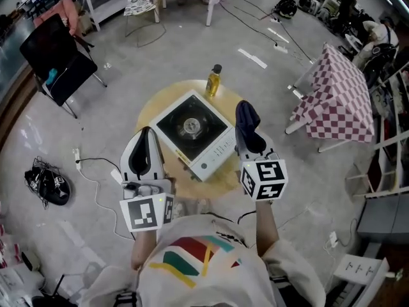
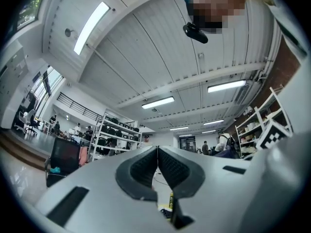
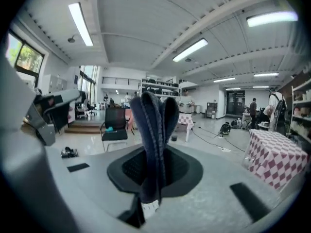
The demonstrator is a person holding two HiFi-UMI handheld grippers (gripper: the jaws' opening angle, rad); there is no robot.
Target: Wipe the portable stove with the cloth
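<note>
A white portable stove (image 1: pixel 192 133) with a black top and a round burner sits on a small round wooden table (image 1: pixel 150 110). My right gripper (image 1: pixel 246 128) is at the stove's right side, shut on a dark blue cloth (image 1: pixel 246 121) that stands up folded between its jaws (image 3: pixel 153 130). My left gripper (image 1: pixel 148 147) is held at the stove's left side, pointing upward, its jaws (image 2: pixel 157 166) pressed together with nothing between them.
A yellow bottle (image 1: pixel 214 80) stands on the table's far edge behind the stove. A checkered-cloth table (image 1: pixel 337 98) is to the right, a black chair (image 1: pixel 57 59) to the far left, a dark bag (image 1: pixel 50 185) and cables on the floor at left.
</note>
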